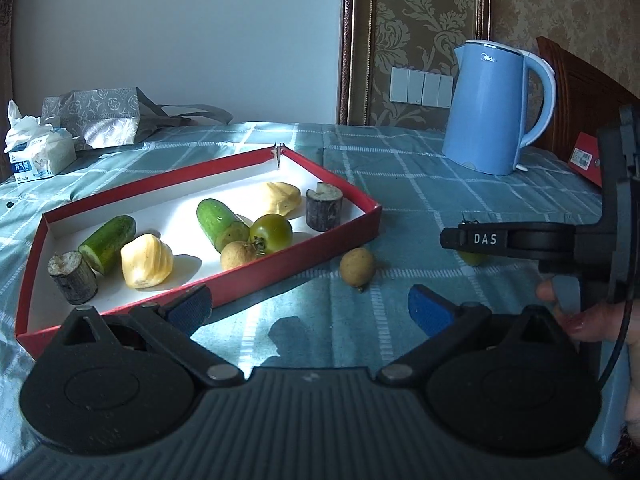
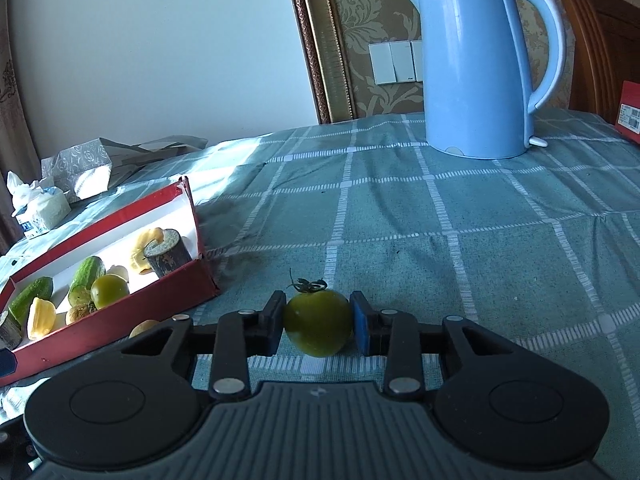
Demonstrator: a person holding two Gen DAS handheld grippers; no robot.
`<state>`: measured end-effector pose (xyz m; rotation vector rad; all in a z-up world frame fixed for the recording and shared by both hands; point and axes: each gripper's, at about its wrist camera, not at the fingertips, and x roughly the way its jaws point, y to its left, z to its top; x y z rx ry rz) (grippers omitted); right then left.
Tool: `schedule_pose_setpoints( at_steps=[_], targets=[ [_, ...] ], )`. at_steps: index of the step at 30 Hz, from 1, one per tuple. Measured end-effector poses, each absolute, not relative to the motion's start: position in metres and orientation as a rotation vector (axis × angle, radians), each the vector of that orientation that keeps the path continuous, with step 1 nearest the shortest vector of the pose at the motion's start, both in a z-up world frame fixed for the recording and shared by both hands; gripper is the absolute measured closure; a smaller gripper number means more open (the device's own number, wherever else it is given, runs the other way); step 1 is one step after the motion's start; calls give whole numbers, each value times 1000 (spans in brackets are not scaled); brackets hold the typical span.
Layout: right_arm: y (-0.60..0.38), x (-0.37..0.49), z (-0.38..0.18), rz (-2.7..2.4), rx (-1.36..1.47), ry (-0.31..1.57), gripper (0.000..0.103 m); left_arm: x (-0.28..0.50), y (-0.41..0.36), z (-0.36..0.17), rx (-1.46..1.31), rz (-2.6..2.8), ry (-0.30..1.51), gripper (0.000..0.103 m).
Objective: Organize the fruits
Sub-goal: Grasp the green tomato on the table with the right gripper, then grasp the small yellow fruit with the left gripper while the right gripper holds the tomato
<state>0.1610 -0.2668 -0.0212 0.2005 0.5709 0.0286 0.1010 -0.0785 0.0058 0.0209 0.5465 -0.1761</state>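
- Red tray (image 1: 256, 280) already holds most items: cucumber pieces, yellow fruit, a green tomato (image 1: 271, 231), a longan.
- Right claw (image 2: 318, 326) clamped on second green tomato (image 2: 318, 326), low over the checked surface (image 2: 480, 240), beside the tray.
- Left claw (image 1: 310, 308) wide, empty.
- Left to do: held tomato, loose longan (image 1: 357, 267) just outside the tray.

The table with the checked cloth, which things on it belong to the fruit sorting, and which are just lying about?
Job:
red box
green tomato between the right gripper fingers
tomato in the box
cucumber pieces
yellow fruit pieces
brown fruit beside the box
left gripper, open

Lying about:
blue kettle
tissue pack
patterned bag
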Motion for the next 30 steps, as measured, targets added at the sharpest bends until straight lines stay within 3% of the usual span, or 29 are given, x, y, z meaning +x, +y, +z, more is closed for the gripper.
schedule_pose_setpoints(
  at_steps=[4,15,21,24,30],
  targets=[
    [-274,162,-22,18,227,576,69,118,-92,3,-15,-148,603,5],
    [-277,162,-23,17,246,578,69,162,-106,-8,-72,-103,702,48],
    [-277,162,-23,17,247,577,69,167,-114,-10,-34,-86,673,56],
    [-277,162,-23,17,248,577,69,165,-114,-13,-13,-90,650,74],
    [-277,162,-23,18,248,578,69,155,-101,-13,-41,-118,634,79]
  ],
)
